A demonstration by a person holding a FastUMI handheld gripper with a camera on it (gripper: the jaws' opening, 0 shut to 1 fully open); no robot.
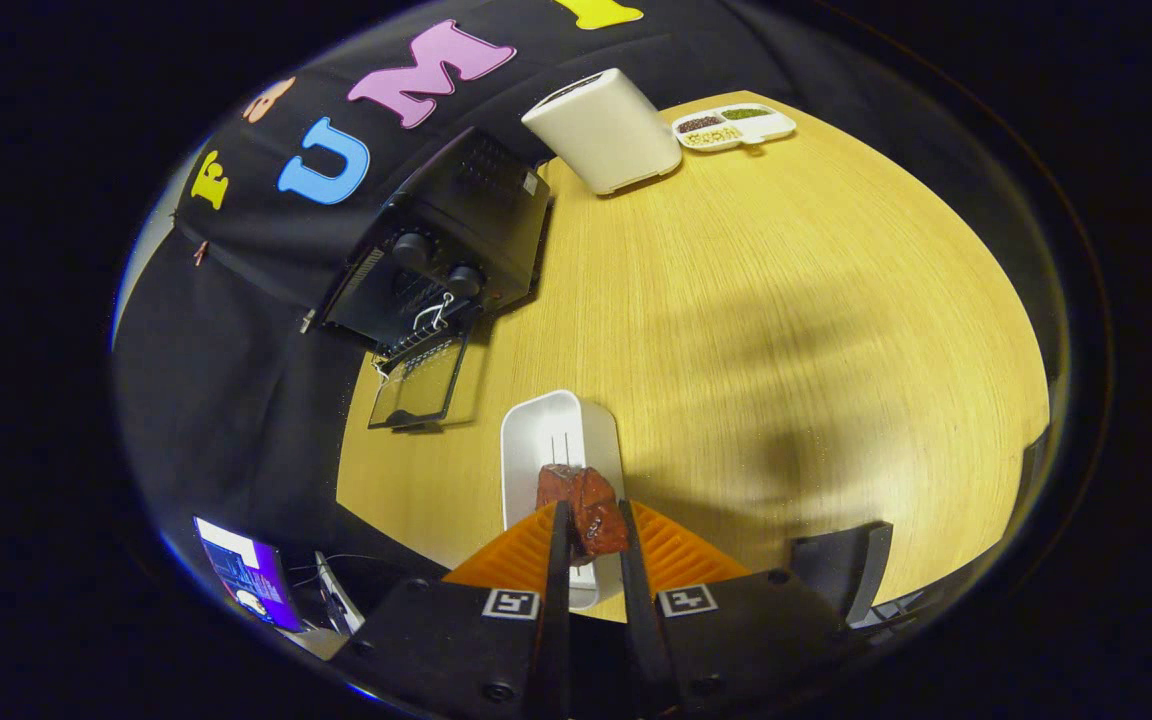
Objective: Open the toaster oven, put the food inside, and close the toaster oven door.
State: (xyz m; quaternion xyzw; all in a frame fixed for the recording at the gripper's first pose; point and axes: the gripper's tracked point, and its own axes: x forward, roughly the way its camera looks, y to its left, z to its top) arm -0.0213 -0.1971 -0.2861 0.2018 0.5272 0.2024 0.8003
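white box (604, 130) and 3-compartment tray (733, 127) on wooden table (786, 330).

The one camera rides on the gripper (591, 530) and looks forward along its two fingers, which rise from the near edge of the view with the jaws closed on the food (586, 505). It sits high and tilted down, looking over the counter (786, 330) from above the tray (551, 440), which lies just ahead of the fingers. The fisheye lens bends the scene (the counter's edges curve strongly). Farther off, beyond the tray, stands the oven (446, 250) with its door (421, 385) down, small and distant, and past it a white box (604, 130) and a dish (733, 125).
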